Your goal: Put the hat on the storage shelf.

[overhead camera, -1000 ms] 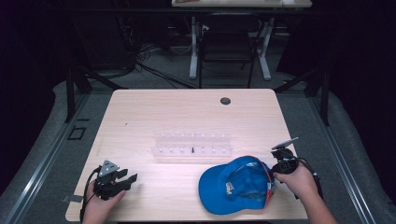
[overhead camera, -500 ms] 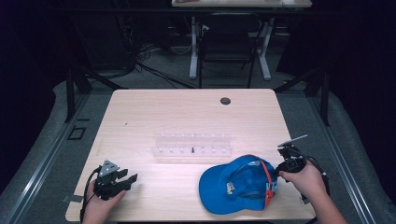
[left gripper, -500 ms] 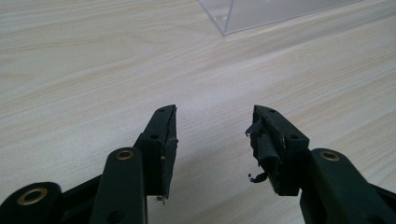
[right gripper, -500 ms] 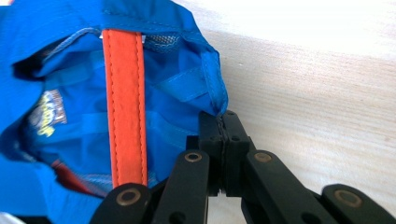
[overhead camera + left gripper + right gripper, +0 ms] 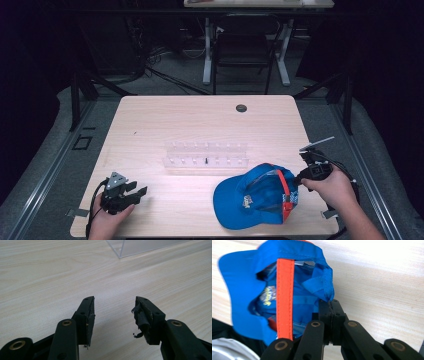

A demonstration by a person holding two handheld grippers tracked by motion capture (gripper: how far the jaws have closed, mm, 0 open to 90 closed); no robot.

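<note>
High view: blue cap [image 5: 255, 197] sits at the near right of the table [image 5: 200, 120], w/ the right gripper [image 5: 300, 178] at its back edge. Right gripper view shows that gripper's jaws pressed fully together on a pinch of the cap's blue fabric by the rear opening, next to the orange strap [image 5: 284, 295]; they've just finished closing on the cloth. Cap looks partly lifted at that edge, brim end hanging lower.

Left gripper [image 5: 141, 192] rests at the near left, well apart from the cap. Left gripper view: jaws stand wide, nothing btwn them, just bare wood and a corner of the clear rack [image 5: 140, 247] beyond.

Step in hand, prob.: picking the cap up by its back edge. Next move needs a steady lift w/o the thin pinch slipping, then carrying it toward the clear rack [image 5: 206, 154] in mid-table or wherever it goes; can't tell the target. Left gripper may need to come over and take the brim for support.
</note>
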